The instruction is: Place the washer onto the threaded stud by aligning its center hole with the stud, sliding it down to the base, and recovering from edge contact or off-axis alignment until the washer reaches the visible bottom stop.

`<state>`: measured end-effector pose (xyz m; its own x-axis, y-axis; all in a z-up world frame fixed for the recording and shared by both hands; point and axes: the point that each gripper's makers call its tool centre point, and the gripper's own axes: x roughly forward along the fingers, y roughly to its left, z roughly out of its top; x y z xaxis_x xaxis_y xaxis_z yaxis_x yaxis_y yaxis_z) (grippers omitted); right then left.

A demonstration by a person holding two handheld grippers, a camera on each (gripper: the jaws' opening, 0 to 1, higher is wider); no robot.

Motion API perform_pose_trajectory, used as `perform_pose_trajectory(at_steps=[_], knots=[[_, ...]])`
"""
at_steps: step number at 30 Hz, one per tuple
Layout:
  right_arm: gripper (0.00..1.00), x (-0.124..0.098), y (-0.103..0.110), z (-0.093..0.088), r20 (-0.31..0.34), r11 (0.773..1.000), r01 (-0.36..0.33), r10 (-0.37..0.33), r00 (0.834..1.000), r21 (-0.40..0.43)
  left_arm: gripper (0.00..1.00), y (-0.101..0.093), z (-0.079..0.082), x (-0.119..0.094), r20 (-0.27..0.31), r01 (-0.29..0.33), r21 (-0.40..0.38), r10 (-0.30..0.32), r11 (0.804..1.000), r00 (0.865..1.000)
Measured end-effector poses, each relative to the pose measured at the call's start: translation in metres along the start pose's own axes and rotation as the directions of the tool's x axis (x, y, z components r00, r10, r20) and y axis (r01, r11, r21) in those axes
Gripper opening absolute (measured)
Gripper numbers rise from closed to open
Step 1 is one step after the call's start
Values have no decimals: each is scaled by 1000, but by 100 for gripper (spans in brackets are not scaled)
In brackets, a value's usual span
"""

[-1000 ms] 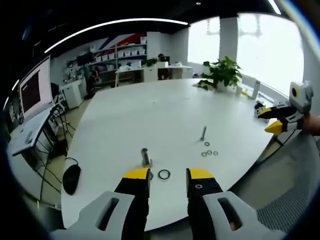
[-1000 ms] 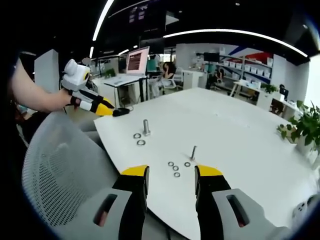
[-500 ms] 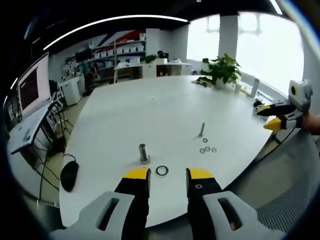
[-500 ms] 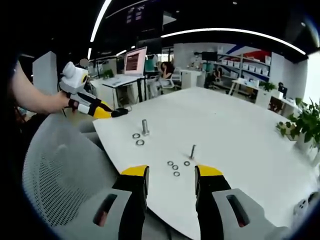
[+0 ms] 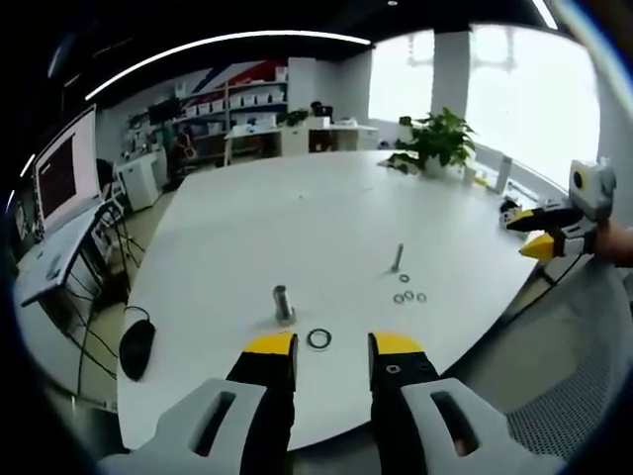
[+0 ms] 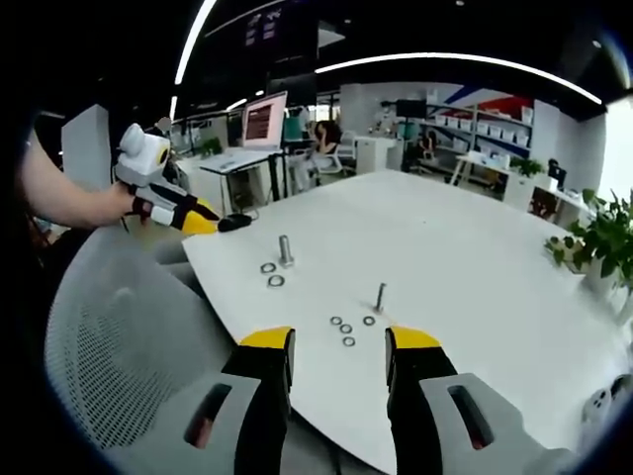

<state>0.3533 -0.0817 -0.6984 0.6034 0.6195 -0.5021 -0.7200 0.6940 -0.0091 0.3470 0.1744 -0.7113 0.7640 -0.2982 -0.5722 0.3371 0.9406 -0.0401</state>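
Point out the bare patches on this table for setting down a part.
The wide white table between the studs and the potted plant is bare. Crowded: washers by the thin stud and by the thick stud.

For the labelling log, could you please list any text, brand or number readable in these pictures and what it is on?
None is readable.
Monitor: something is displayed, too blurred to read.
Shelf boxes: too small to tell.
Large stud, washers and left gripper: no markings visible.
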Motion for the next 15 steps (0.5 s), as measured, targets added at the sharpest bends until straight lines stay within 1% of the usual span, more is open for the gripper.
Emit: perform_pose_trajectory(at_steps=[4,8,15], knots=[[39,0,2,0,-3,1000,-10,10,1000,-2,24,3,3,-2,16,-9,4,9,1000,1000],[39,1,4,2,5,1000,-15,15,1000,-16,25,2,3,-1,10,-5,1,5,1000,1000],[39,1,3,-1,-3,1000,-19,19,1000,-10,25,3,2,-2,8,-18,8,18,1000,1000]])
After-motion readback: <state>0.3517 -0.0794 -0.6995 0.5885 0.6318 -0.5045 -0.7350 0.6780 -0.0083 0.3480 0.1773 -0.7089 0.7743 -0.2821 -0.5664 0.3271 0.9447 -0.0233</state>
